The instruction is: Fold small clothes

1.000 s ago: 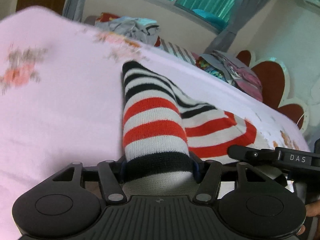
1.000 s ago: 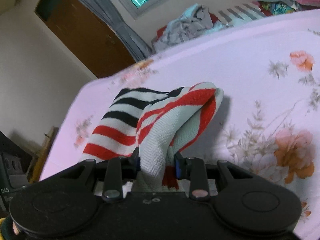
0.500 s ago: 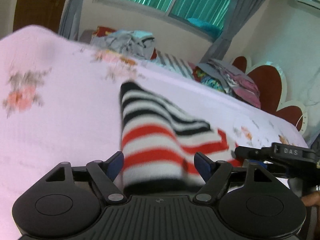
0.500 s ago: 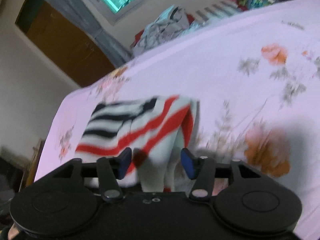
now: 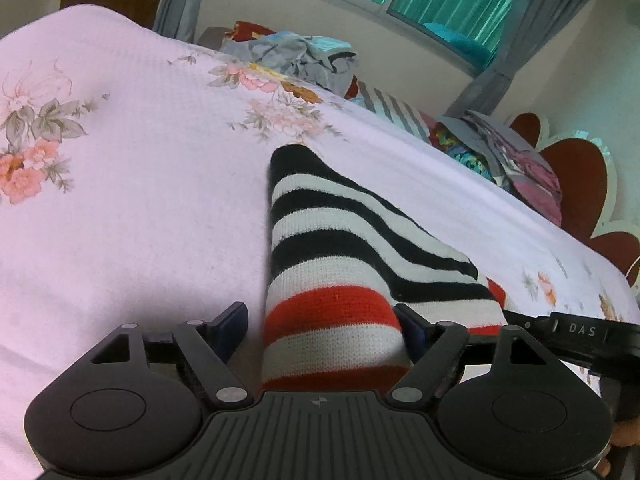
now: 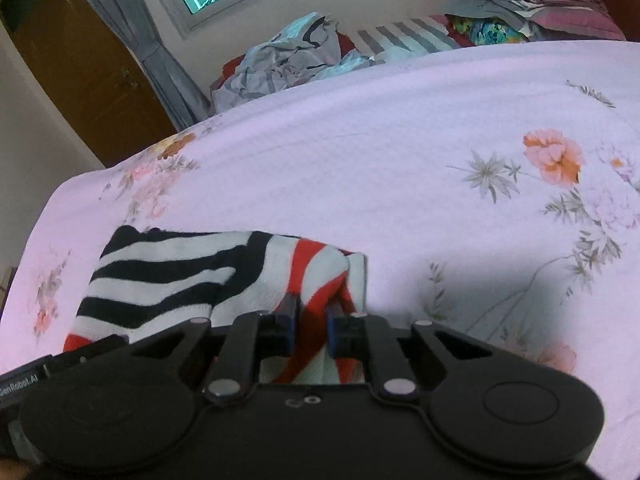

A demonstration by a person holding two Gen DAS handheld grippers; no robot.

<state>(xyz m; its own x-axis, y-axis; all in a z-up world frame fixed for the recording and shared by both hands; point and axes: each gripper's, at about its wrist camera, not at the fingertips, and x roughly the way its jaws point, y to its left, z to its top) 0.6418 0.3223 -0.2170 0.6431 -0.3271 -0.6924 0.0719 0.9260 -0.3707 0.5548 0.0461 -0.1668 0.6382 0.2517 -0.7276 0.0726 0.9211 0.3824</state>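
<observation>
A knit garment with black, white and red stripes [image 5: 320,232] lies folded on the pink floral bed sheet [image 5: 120,220]. My left gripper [image 5: 320,314] straddles its red-striped near end with the jaws opening. The left pad stands clear of the cloth and the right pad sits at its edge. In the right wrist view the garment [image 6: 168,276] lies low on the left. My right gripper [image 6: 311,320] is closing its jaws, and the pads pinch a red-and-white fold at the garment's right end. The right gripper's side [image 5: 580,330] shows by the garment in the left wrist view.
Crumpled grey and blue clothes [image 6: 288,60] are piled at the bed's far edge. A stack of folded clothes [image 6: 540,0] sits at the far right, by a red headboard [image 5: 568,168]. Behind are a window, curtains and a wooden door [image 6: 80,60].
My left gripper let go of the garment's end and its jaws spread. My right gripper opened, then shut again on the red-striped fold. The raised garment has sunk flatter onto the sheet.
</observation>
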